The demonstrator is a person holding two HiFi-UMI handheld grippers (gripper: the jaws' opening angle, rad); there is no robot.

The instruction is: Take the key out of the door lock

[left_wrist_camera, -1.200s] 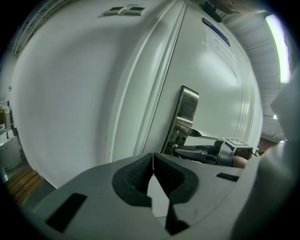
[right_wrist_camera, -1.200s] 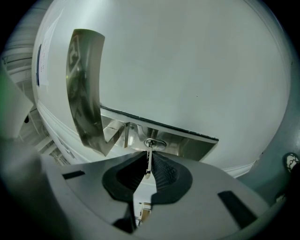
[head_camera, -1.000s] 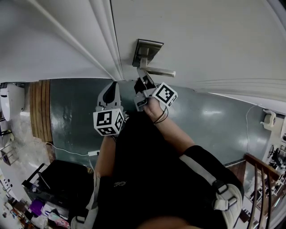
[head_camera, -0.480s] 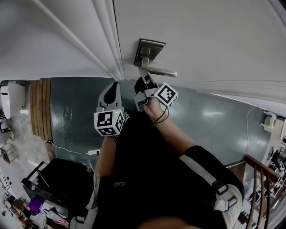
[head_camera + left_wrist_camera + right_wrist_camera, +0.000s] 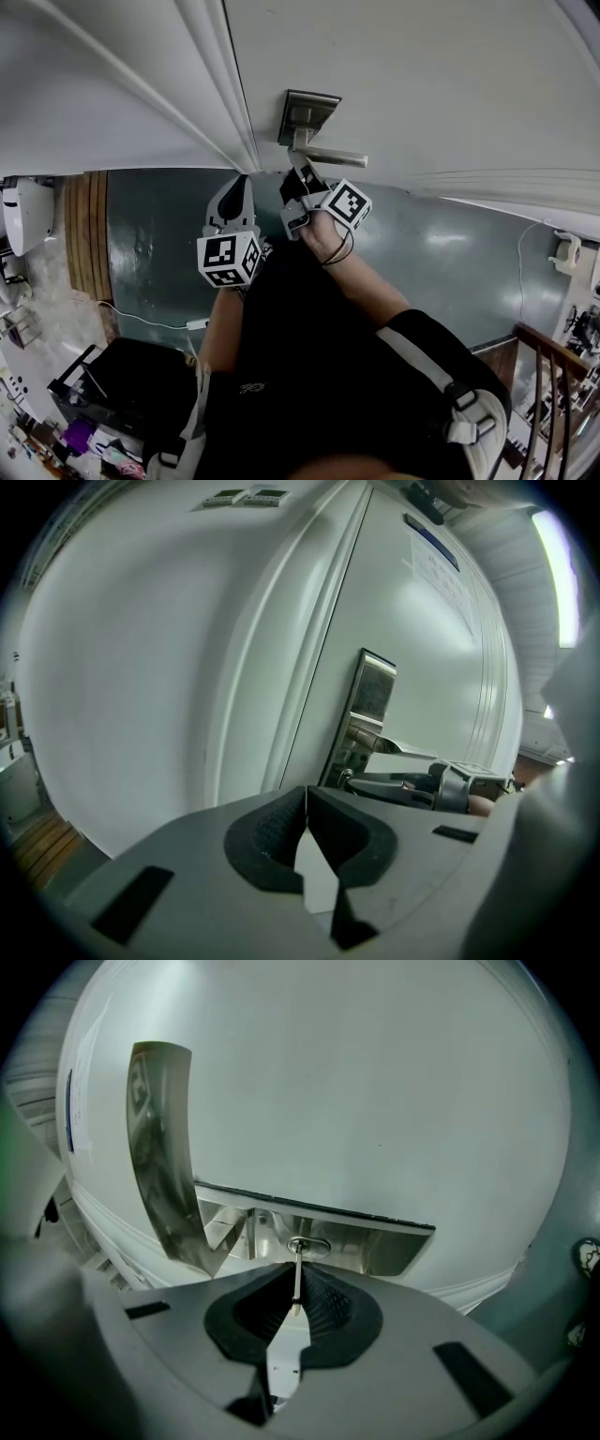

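My right gripper (image 5: 296, 1283) clamps nearly shut on the key (image 5: 297, 1258), which sits in the door lock (image 5: 309, 1244), not yet withdrawn; left gripper (image 5: 307, 799) closed, empty

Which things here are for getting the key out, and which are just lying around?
For the job:
key
door lock
right gripper, shut on the key

Just about:
left gripper, shut and empty
black box
white cable on floor
wooden railing

— Grippers?
— Two: left gripper (image 5: 241, 180), right gripper (image 5: 298, 178) (two marker cubes (image 5: 228, 260) (image 5: 348, 203), one apiece).
— And on the one door (image 5: 422, 84)?
— One lock plate (image 5: 309, 111), one lever handle (image 5: 335, 157), both upper centre; one key (image 5: 296, 1274).
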